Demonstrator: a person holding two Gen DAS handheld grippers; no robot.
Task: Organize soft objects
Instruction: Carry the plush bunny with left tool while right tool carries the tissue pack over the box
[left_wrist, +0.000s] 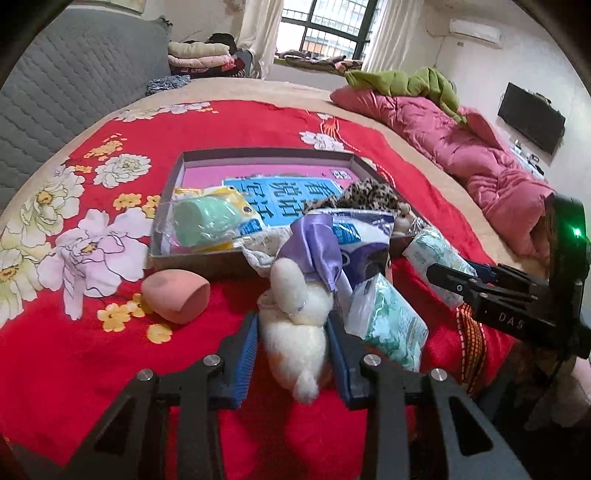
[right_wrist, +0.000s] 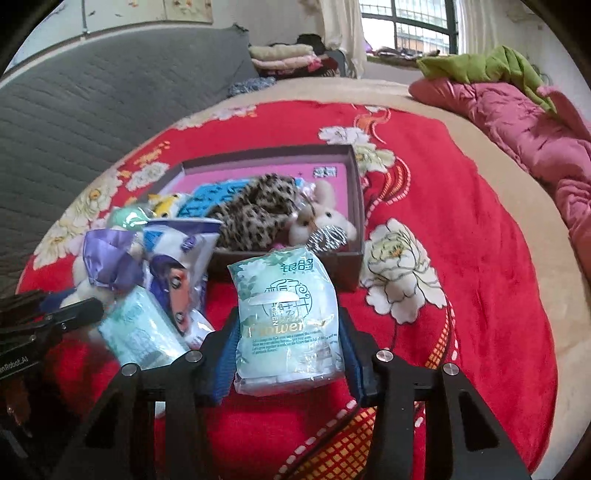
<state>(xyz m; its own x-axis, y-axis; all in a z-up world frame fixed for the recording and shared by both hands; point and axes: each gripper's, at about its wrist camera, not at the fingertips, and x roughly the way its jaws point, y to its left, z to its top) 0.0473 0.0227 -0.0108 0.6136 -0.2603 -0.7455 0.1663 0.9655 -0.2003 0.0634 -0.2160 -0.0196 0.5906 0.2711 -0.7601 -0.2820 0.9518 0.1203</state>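
Both claws are grasping: left gripper (left_wrist: 291, 332) pinching the bunny (left_wrist: 295, 325), right gripper (right_wrist: 288, 332) squeezing the tissue pack (right_wrist: 288, 317), box (right_wrist: 352, 177) at twelve o'clock. Slick wrap is risking slipping; bunny's ribbon (left_wrist: 314, 240) snagging neighbours.

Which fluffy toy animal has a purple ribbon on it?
The white plush toy squeezed in the left gripper, outside the box. Its shiny purple ribbon sets it apart from the cream plush lying inside the box.

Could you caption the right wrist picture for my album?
Right gripper holding a tissue pack before a half-filled box.
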